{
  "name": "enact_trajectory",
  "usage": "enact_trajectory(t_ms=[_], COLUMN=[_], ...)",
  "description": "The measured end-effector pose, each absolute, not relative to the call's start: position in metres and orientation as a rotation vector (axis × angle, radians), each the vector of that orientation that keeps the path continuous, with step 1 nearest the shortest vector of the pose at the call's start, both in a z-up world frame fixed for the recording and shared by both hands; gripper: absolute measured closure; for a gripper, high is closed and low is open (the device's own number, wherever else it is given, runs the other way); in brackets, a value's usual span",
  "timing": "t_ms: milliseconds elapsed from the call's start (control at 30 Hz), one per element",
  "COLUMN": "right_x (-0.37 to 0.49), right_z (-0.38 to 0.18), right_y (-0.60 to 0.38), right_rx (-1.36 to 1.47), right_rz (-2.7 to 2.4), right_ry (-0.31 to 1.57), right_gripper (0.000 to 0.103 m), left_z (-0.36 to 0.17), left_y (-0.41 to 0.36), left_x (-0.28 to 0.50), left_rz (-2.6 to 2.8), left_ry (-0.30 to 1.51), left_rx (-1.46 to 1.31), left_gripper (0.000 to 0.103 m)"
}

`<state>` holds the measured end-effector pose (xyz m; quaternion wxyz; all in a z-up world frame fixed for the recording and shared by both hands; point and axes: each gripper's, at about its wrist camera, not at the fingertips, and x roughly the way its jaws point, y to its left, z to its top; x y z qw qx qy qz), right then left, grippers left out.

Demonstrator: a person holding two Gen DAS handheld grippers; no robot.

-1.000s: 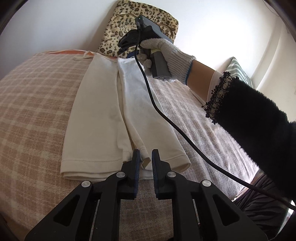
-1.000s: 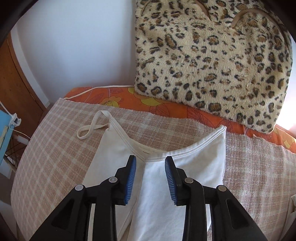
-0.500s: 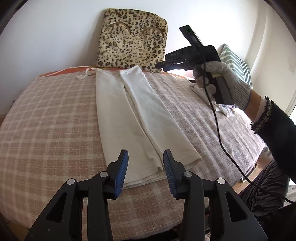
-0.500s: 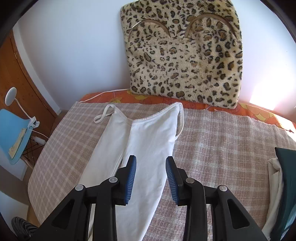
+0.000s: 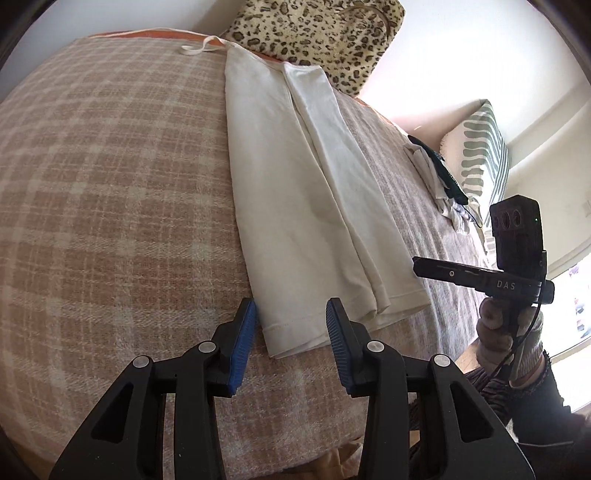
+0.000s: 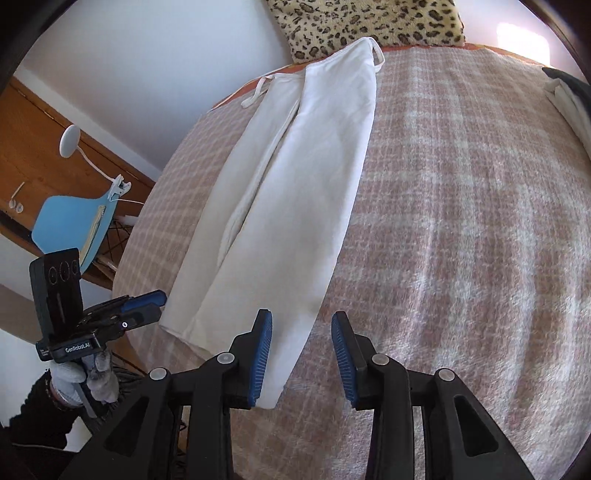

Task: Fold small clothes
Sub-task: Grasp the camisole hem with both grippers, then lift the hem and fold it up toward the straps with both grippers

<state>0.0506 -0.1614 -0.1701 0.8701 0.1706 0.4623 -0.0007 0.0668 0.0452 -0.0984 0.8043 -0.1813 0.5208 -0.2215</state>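
A white strappy top (image 5: pixel 295 184) lies flat on the pink checked blanket (image 5: pixel 110 184), folded lengthwise into a long narrow strip, its straps at the far end. My left gripper (image 5: pixel 290 325) is open and empty, just above the hem's left corner. My right gripper (image 6: pixel 301 332) is open and empty, at the hem's right corner of the top (image 6: pixel 295 177). The right gripper's body also shows in the left wrist view (image 5: pixel 480 280), off the bed's near right edge. The left gripper shows in the right wrist view (image 6: pixel 144 306), by the hem's left side.
A leopard-print cushion (image 5: pixel 317 33) leans on the wall at the far end. A small pile of white and dark clothes (image 5: pixel 439 177) lies at the bed's right side, beside a striped pillow (image 5: pixel 480 158). A blue chair (image 6: pixel 74 229) stands left of the bed.
My left gripper opened, letting go of the hem, and now sits at its left corner. My right gripper drew back from the neckline to the hem's right corner.
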Motion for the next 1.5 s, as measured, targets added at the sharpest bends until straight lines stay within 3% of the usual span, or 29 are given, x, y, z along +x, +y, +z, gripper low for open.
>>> enact_trajectory(t_ms=[167, 233, 267, 333, 367, 400, 467, 633, 700, 733, 767, 800, 933, 967, 1100, 1500], right_x=[0.035, 0.032, 0.031, 0.03, 0.03, 0.03, 0.028, 0.027, 0.028, 0.028, 0.027, 0.025, 0.023, 0.022, 0.024, 0.017], right_z=[-0.184, -0.186, -0.187, -0.188, -0.19, -0.192, -0.195, -0.195, -0.198, -0.199, -0.2, -0.201, -0.203, -0.203, -0.204, -0.185], right_y=[-0.157, -0.157, -0.156, -0.156, -0.155, -0.155, -0.152, -0.15, -0.151, -0.152, -0.152, -0.154, -0.154, -0.157, -0.162, -0.18], right_rx=[0.419, 0.432, 0.433, 0.419, 0.414, 0.415, 0.413, 0.393, 0.419, 0.438, 0.474, 0.507, 0.502, 0.504, 0.527, 0.669], right_rz=[0.036, 0.046, 0.051, 0.051, 0.05, 0.051, 0.04, 0.065, 0.083, 0.092, 0.118, 0.144, 0.147, 0.146, 0.143, 0.207], right_ry=[0.966, 0.954, 0.95, 0.949, 0.951, 0.958, 0.957, 0.957, 0.962, 0.962, 0.959, 0.951, 0.941, 0.941, 0.941, 0.825], right_gripper=[0.067, 0.067, 0.07, 0.079, 0.09, 0.097, 0.099, 0.096, 0.092, 0.086, 0.072, 0.067, 0.075, 0.08, 0.095, 0.099], left_z=[-0.099, -0.1, -0.102, -0.102, -0.1, -0.097, -0.088, -0.099, -0.106, -0.106, -0.106, -0.105, -0.104, -0.103, -0.098, -0.069], left_y=[0.052, 0.051, 0.05, 0.049, 0.048, 0.046, 0.047, 0.048, 0.053, 0.056, 0.059, 0.059, 0.056, 0.055, 0.054, 0.055], left_x=[0.062, 0.061, 0.061, 0.06, 0.06, 0.058, 0.054, 0.056, 0.059, 0.059, 0.06, 0.059, 0.054, 0.054, 0.054, 0.065], left_rz=[-0.487, -0.489, -0.486, -0.48, -0.475, -0.472, -0.456, -0.492, -0.48, -0.487, -0.496, -0.498, -0.502, -0.502, -0.51, -0.53], left_ry=[1.108, 1.099, 1.099, 1.078, 1.066, 1.048, 1.001, 1.045, 1.088, 1.092, 1.102, 1.1, 1.08, 1.074, 1.045, 0.937], left_rx=[-0.421, -0.41, -0.395, -0.359, -0.338, -0.314, -0.263, -0.308, -0.355, -0.393, -0.418, -0.419, -0.38, -0.373, -0.365, -0.396], left_gripper=[0.069, 0.082, 0.094, 0.098, 0.099, 0.099, 0.099, 0.099, 0.092, 0.09, 0.088, 0.088, 0.09, 0.095, 0.098, 0.099])
